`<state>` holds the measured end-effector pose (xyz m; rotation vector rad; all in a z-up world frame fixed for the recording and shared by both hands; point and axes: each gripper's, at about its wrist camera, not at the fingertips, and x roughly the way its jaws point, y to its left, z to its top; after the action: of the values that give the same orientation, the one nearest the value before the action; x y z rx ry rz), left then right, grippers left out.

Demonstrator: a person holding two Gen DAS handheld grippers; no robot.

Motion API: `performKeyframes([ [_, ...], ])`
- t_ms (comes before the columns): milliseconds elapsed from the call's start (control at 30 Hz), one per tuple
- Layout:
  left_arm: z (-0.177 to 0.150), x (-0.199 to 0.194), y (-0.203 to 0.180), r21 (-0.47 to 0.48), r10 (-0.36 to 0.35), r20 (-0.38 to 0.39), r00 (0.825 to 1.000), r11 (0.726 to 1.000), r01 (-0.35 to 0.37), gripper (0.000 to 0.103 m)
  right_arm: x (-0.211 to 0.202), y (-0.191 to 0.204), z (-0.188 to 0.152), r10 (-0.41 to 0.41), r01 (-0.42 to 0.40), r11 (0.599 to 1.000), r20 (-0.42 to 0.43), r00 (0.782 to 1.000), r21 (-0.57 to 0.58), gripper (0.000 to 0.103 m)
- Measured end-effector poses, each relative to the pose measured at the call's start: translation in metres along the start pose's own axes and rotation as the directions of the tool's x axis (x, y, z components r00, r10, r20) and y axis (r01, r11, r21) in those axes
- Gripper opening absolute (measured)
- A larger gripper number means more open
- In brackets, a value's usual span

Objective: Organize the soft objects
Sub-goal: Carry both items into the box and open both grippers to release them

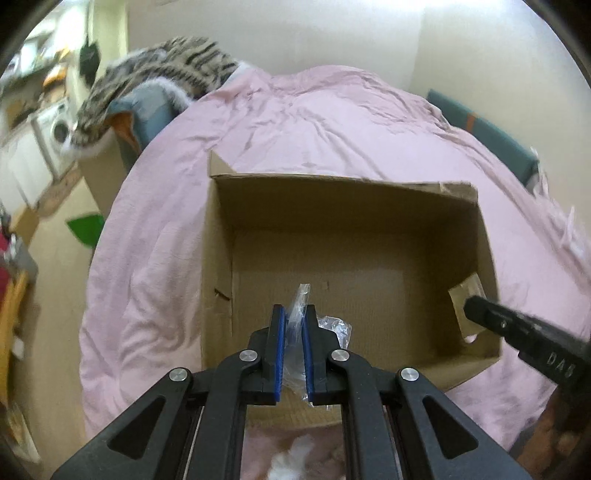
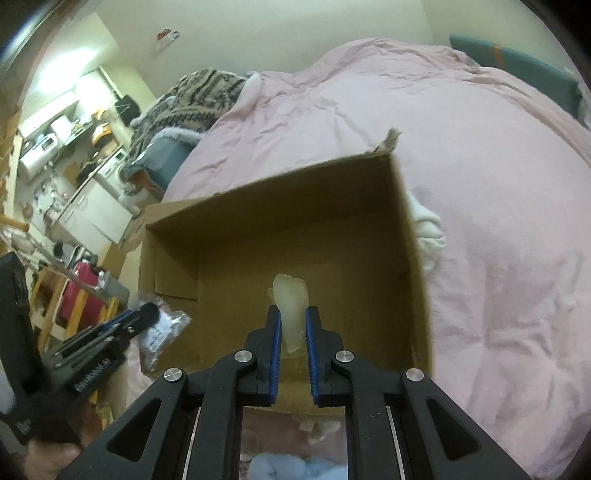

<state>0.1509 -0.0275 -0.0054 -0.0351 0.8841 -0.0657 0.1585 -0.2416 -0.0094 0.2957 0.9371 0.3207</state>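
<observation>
plastic bag pinched between fingers

Pink-quilted bed against cream walls; washing machine at left, kitchen counter, pale floor, bright ceiling light.

Both grippers point steeply downward, side by side. The left gripper has its blue-padded fingers pinched nearly together. The right gripper is likewise clamped, fingers angled inward.
</observation>
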Motion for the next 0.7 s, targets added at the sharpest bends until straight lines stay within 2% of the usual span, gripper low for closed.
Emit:
performKeyframes([
  [100,-0.004,0.017,0.004,-0.012,0.010,-0.028,1.000,1.000,-0.011,0.008,0.013,0.000,-0.008,-0.026,0.025,0.999,-0.026,0.999,-0.019,0.014],
  [267,-0.007,0.031,0.009,-0.010,0.054,-0.030,0.998,0.998,-0.054,0.009,0.028,-0.005,-0.021,-0.078,0.077,0.997,-0.080,0.994,-0.014,0.014],
  [500,-0.015,0.030,-0.003,0.037,0.045,-0.009,0.999,0.998,-0.045,0.009,0.046,-0.011,-0.027,-0.128,0.128,0.992,-0.135,0.983,-0.009,0.015],
  [700,-0.020,0.030,-0.010,0.090,0.061,0.003,0.998,0.994,-0.061,0.009,0.052,-0.009,-0.028,-0.138,0.137,0.990,-0.162,0.977,-0.016,0.015],
])
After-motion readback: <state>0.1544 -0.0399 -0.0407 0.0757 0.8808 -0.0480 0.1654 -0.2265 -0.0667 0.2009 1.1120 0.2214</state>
